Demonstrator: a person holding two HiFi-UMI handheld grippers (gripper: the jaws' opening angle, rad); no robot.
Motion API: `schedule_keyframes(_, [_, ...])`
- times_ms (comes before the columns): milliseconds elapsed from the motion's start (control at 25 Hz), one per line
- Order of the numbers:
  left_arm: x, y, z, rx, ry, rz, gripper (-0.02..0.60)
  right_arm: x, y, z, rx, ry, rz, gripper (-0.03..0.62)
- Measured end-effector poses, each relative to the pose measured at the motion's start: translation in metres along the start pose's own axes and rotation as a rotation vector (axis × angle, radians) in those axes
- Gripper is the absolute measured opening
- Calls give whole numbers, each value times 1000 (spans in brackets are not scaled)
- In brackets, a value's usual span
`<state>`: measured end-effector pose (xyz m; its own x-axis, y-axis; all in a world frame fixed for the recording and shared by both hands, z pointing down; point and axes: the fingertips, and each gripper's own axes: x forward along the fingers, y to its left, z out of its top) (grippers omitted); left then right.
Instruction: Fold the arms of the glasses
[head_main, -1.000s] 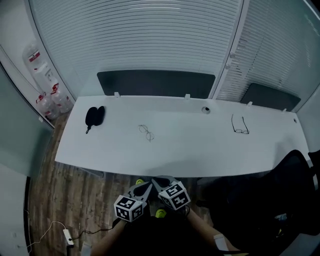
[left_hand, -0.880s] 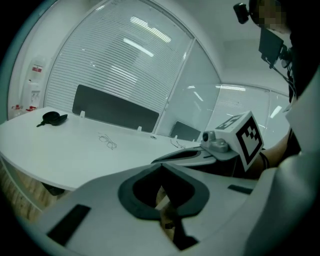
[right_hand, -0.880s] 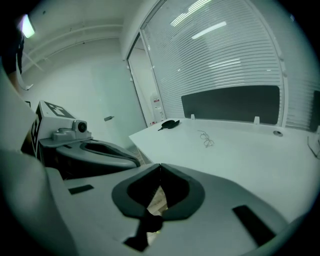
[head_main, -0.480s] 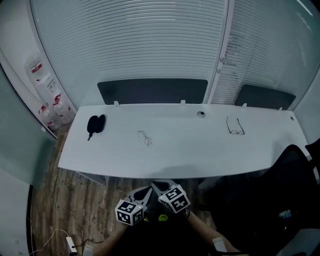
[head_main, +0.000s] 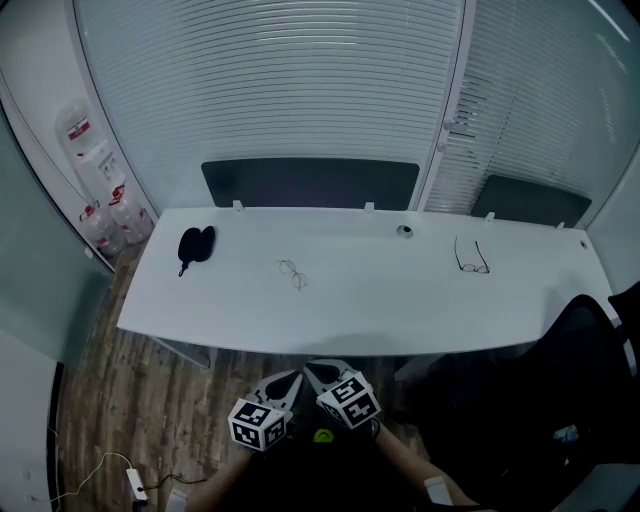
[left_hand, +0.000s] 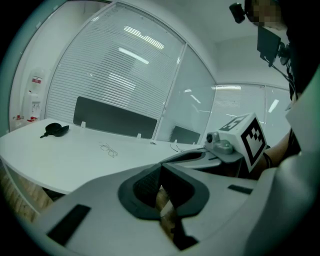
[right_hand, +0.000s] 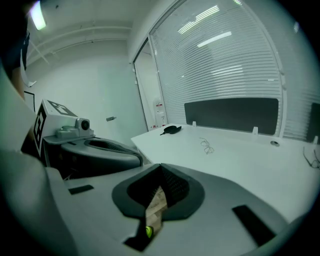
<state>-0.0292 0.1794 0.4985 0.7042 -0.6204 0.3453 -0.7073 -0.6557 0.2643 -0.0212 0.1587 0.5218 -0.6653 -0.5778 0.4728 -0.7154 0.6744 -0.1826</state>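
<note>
Glasses lay in two places on the tabletop (head_main: 400, 305), both well apart from our grippers. Slatted blinds (head_main: 270, 90) filled the wall behind; the white tabletop curved across the head view above a wood-grain floor (head_main: 130, 400); a black chair (head_main: 590, 340) stood at its right end; one dark panel (head_main: 310, 183) ran along its far edge and another (head_main: 525, 200) stood further right; some red-labelled containers (head_main: 100, 195) were stacked against the left wall, too blurred for us to name.

We held our left gripper (head_main: 288, 378) and right gripper (head_main: 318, 368) side by side below the tabletop's near edge, close to our body, their tips near one another; each gripper's own view showed its two jaws brought together at the tips with nothing caught between them, only floor showing through the slot behind.

A black case (head_main: 194, 243) sat near the tabletop's left end; a small round fitting (head_main: 404, 231) sat close to the far edge, right of the middle.

We saw the dark-framed pair (head_main: 471, 257) towards the right end, its arms stretched out away from us, unfolded; the wire-rimmed pair (head_main: 293, 273) lay left of the middle, between the case and the fitting, too small for us to tell how its arms stood.
</note>
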Motion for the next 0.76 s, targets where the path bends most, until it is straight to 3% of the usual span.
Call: schedule_keyframes(760, [-4, 3, -5, -17, 13, 1, 11, 2, 7, -5, -6, 13, 6, 15])
